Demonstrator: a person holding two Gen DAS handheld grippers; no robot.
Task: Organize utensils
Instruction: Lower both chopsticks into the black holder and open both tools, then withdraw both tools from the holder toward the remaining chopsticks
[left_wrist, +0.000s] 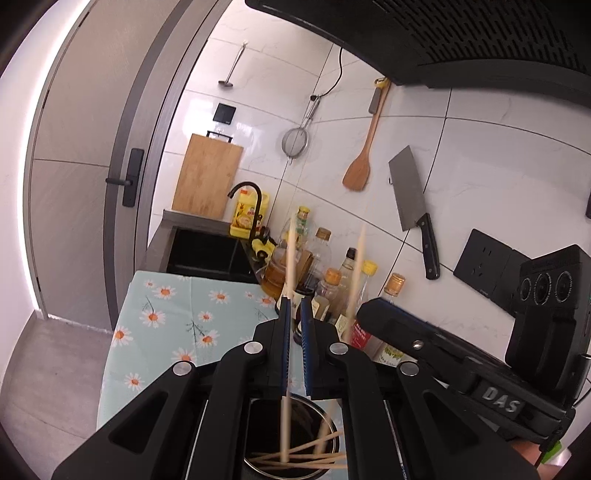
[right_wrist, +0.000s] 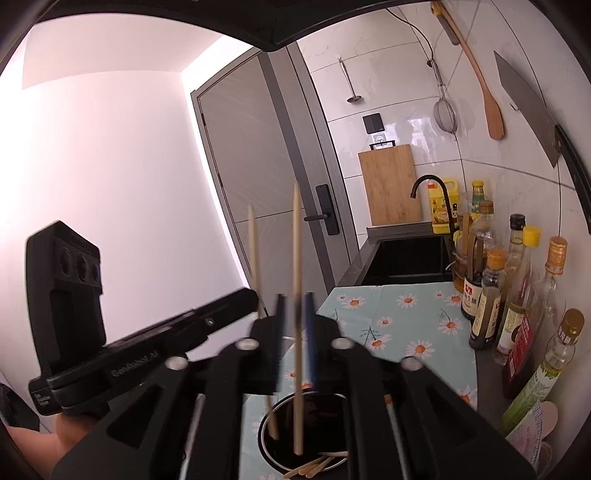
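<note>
Two claws are working over the daisy-cloth surface (right_wrist: 417, 317), hemmed by bottles (right_wrist: 484, 306) along the wall side. Left claw (left_wrist: 294, 347) and right claw (right_wrist: 295, 332) are each clenching an upright chopstick (left_wrist: 286, 406) (right_wrist: 297, 369) above the steel holder (right_wrist: 267, 443)

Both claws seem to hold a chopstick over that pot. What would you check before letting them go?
1. Left gripper pinching its chopstick: ok.
2. Right gripper pinching its chopstick: ok, though blurred.
3. Lower ends inside the pot: ok in both views.
4. Chopsticks near upright: ok.
5. Room in the pot: ok, the chopsticks already inside lie low.
6. Bottles apart from the pot: ok.
</note>
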